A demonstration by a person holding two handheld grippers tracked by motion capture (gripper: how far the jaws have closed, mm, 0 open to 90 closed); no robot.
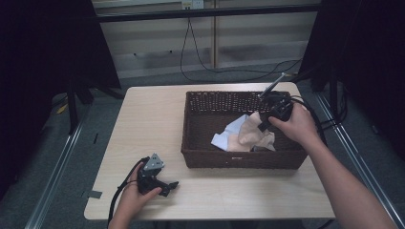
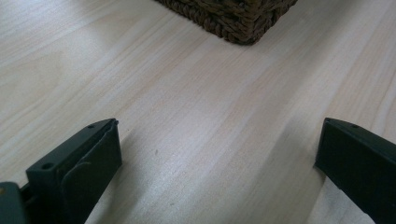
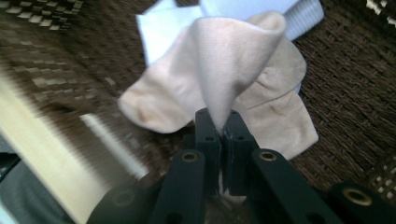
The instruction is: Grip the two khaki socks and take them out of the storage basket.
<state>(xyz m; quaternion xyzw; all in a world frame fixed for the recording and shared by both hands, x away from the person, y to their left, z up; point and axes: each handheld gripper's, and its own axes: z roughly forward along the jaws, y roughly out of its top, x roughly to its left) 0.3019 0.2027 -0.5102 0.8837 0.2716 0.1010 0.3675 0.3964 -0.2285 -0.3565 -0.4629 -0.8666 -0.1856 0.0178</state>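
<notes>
right tongs (image 3: 223, 122) clamped on peach cloth (image 3: 224, 79) inside basket (image 1: 191, 138) | left tongs (image 2: 215, 154) apart, idle beside basket | lift cloth straight, clear of the rim

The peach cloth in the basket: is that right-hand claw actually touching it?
Touching. The right gripper view shows the right gripper shut on the peach cloth.

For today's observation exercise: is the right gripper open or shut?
Shut. The right gripper has its jaws pressed together on a fold of the beige cloth, above the basket.

No readable text, no labels, no brands, no numbers anywhere
</notes>
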